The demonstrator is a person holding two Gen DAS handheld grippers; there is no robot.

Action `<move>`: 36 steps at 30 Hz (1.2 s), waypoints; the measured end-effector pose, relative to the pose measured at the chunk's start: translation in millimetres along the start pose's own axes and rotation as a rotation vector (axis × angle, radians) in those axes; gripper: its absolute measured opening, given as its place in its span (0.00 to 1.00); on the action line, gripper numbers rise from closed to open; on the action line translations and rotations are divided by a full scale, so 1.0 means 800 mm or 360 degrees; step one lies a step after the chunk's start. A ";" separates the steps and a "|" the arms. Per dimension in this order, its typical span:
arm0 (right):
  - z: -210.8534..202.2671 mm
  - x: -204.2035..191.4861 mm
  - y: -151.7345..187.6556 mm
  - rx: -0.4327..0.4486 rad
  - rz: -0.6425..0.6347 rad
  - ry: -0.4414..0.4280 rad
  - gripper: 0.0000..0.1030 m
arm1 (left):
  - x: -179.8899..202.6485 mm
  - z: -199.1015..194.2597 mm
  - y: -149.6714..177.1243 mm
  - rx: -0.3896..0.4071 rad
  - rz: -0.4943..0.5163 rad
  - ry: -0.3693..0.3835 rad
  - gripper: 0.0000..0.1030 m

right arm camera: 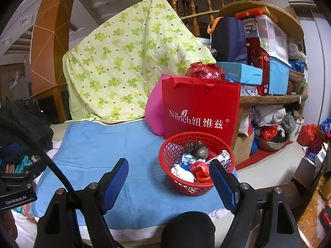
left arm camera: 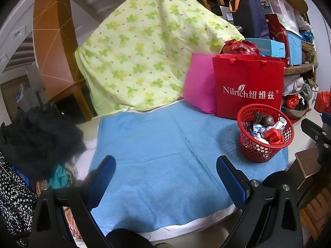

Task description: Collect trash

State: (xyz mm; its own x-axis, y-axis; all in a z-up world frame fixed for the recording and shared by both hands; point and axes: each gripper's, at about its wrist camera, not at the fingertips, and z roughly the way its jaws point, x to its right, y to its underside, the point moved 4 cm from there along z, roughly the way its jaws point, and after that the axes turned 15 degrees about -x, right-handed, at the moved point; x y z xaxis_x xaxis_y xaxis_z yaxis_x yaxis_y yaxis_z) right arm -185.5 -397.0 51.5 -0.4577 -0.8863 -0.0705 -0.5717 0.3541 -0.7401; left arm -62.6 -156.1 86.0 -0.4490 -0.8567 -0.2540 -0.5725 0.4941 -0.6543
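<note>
The left gripper (left arm camera: 165, 177) is hanging above the near half of the blue towel (left arm camera: 165, 144), with its two blue pads spread wide and nothing between them. The right gripper (right arm camera: 168, 177) is also standing released, and it is carrying nothing. Its right pad is overlapping the near right rim of the red basket (right arm camera: 196, 188) in the right wrist view, but I cannot tell if it is touching the rim.

The red basket (left arm camera: 260, 153) is sitting at the far right corner of the blue towel (right arm camera: 103, 155), close to the right edge. The trash is lying inside it: a crumpled red plastic piece (right arm camera: 199, 170), a white crumpled paper (right arm camera: 182, 172), a dark grey ball (right arm camera: 201, 150) and a small packet with a barcode (right arm camera: 224, 155). The open part of the towel is showing no loose pieces.

Just behind the basket a red paper bag (right arm camera: 200, 111) with white letters is standing upright at the far edge of the towel, and a pink cushion (right arm camera: 154, 113) is leaning beside it on the left. A green flowered quilt (left arm camera: 144, 51) is hanging behind them. A black cloth pile (left arm camera: 37, 136) is lying beyond the left edge of the towel.
</note>
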 end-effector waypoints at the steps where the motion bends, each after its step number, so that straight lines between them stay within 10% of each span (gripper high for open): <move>1: 0.000 0.000 0.001 -0.0001 0.0000 0.0001 0.80 | 0.001 0.001 -0.001 -0.0004 0.0004 0.0002 0.95; 36: 0.007 0.012 0.005 -0.0033 0.0009 0.0020 0.80 | 0.026 0.012 0.003 -0.0070 0.0057 0.0080 0.95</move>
State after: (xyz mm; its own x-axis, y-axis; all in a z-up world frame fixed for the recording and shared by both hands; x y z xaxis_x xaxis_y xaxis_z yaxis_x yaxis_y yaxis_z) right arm -187.9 -405.6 44.2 -0.4697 -0.8803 -0.0662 -0.5829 0.3656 -0.7256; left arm -66.8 -174.0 71.9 -0.5030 -0.8303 -0.2398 -0.5846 0.5312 -0.6132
